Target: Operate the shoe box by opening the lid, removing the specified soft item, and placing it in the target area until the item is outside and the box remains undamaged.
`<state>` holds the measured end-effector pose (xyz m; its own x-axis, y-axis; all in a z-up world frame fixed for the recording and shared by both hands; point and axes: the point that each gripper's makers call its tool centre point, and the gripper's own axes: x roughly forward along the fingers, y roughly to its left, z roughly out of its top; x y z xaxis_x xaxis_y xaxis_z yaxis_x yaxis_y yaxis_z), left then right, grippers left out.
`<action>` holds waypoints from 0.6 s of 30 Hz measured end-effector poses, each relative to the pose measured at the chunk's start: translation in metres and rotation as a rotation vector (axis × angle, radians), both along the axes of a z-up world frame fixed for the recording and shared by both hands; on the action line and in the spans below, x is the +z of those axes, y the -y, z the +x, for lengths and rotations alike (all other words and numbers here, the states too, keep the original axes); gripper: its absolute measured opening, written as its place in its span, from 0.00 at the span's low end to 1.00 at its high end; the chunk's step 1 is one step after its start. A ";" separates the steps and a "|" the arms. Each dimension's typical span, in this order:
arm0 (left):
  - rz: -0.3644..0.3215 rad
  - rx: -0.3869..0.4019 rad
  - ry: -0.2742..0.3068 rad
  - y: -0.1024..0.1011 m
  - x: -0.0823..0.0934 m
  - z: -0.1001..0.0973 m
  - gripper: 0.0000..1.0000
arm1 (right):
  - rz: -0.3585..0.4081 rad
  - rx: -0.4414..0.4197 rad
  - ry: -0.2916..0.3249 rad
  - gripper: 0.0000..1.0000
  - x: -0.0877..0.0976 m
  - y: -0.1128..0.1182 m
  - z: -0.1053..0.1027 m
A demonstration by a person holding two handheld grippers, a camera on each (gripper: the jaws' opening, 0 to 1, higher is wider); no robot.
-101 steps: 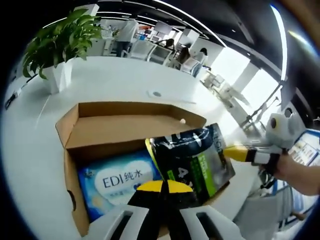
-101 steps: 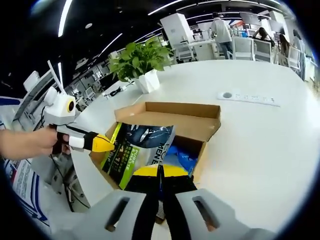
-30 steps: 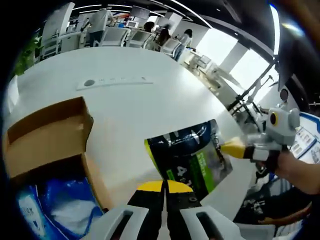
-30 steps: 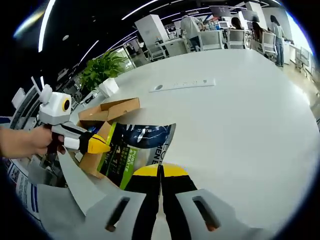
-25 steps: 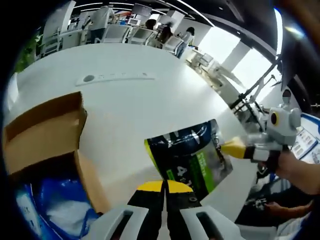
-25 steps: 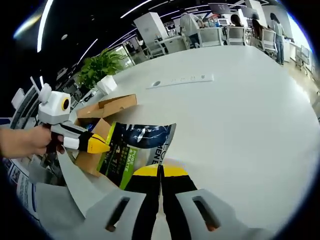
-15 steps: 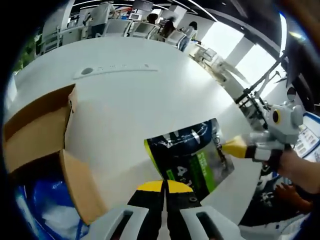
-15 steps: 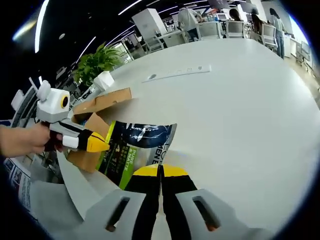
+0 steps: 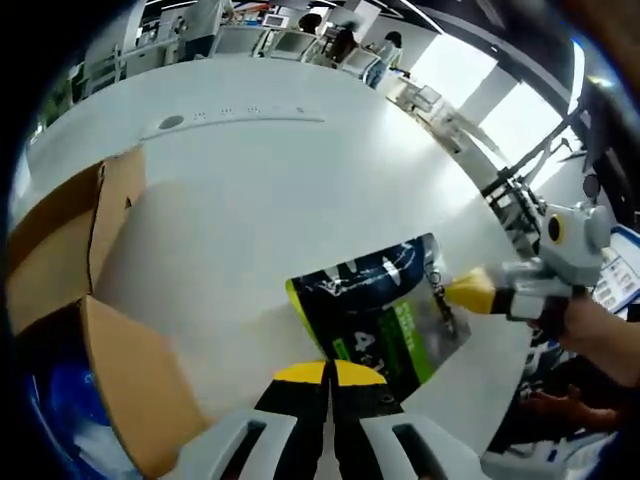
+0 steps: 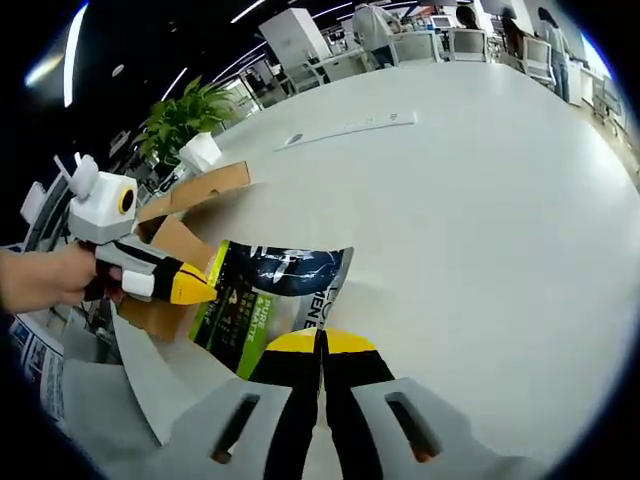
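soft pouch held at two edges above the white table

left gripper view: the left gripper (image 9: 327, 372) has its yellow-tipped jaws pressed together on the near edge of the dark blue and green soft plastic pouch (image 9: 375, 310); the right gripper (image 9: 478, 292) comes in from the right and pinches the pouch's opposite edge; the pouch hangs over the open middle of the round white table (image 9: 250, 190), clear of the brown cardboard shoe box (image 9: 100, 330) at the table's near left edge; the box's lid flap stands open and a blue packet (image 9: 50, 440) lies inside.

right gripper view: the right gripper (image 10: 321, 342) is clamped on the pouch (image 10: 270, 295) at its near edge, the left gripper (image 10: 185, 285) on its far-left edge, box (image 10: 175, 215) just behind; a potted green plant (image 10: 185, 125) stands at the far edge.

the pouch looks light, limp and slick, sagging between grips; i would judge the flat sealed edges the safest hold, since the glossy face could slip and the middle would crumple.
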<state>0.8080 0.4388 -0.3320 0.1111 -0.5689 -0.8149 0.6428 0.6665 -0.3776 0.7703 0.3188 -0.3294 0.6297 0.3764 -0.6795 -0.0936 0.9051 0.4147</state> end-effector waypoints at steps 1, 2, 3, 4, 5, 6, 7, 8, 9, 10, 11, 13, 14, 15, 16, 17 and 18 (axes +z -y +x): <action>0.009 -0.005 0.004 0.000 -0.002 0.001 0.00 | 0.001 0.001 -0.001 0.00 0.000 -0.001 0.000; 0.016 -0.008 0.001 -0.001 -0.004 0.001 0.00 | 0.003 0.003 -0.003 0.00 -0.001 -0.001 0.000; 0.026 -0.008 -0.006 -0.002 -0.006 0.001 0.00 | 0.002 0.005 -0.006 0.00 -0.004 -0.002 0.002; 0.027 -0.007 -0.005 -0.002 -0.006 0.001 0.00 | 0.001 0.007 -0.007 0.00 -0.005 -0.002 0.003; 0.034 -0.010 -0.003 -0.002 -0.007 0.001 0.00 | 0.002 0.006 -0.007 0.00 -0.004 -0.002 0.003; 0.037 -0.013 -0.003 -0.001 -0.007 0.001 0.00 | 0.003 0.005 -0.008 0.00 -0.005 -0.001 0.003; 0.040 -0.014 -0.006 -0.001 -0.009 0.001 0.00 | 0.003 0.005 -0.009 0.00 -0.007 -0.001 0.005; 0.042 -0.013 -0.008 0.000 -0.010 0.002 0.00 | 0.002 0.004 -0.010 0.00 -0.008 0.000 0.006; 0.043 -0.013 -0.008 0.000 -0.010 0.002 0.00 | 0.004 0.003 -0.011 0.00 -0.007 0.001 0.006; 0.045 -0.014 -0.007 0.000 -0.010 0.002 0.00 | 0.005 0.002 -0.011 0.00 -0.007 0.001 0.006; 0.045 -0.014 -0.011 0.001 -0.010 0.001 0.00 | 0.004 0.003 -0.011 0.00 -0.007 0.002 0.007; 0.047 -0.014 -0.014 0.002 -0.012 0.003 0.00 | 0.007 0.001 -0.014 0.00 -0.010 0.003 0.010; 0.047 -0.014 -0.015 0.002 -0.012 0.004 0.00 | 0.005 0.002 -0.018 0.00 -0.013 0.004 0.012; 0.046 -0.014 -0.016 0.002 -0.013 0.004 0.00 | 0.003 0.002 -0.021 0.00 -0.014 0.005 0.012; 0.047 -0.016 -0.019 0.003 -0.013 0.004 0.00 | 0.003 0.002 -0.025 0.00 -0.016 0.006 0.012; 0.048 -0.018 -0.020 0.004 -0.014 0.004 0.00 | 0.002 0.002 -0.026 0.00 -0.018 0.007 0.012; 0.048 -0.020 -0.019 0.004 -0.015 0.005 0.00 | 0.002 0.001 -0.029 0.00 -0.019 0.008 0.012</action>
<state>0.8125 0.4343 -0.3465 0.0849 -0.5309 -0.8432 0.6490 0.6716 -0.3575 0.7827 0.3109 -0.3489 0.6095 0.3788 -0.6964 -0.0830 0.9041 0.4192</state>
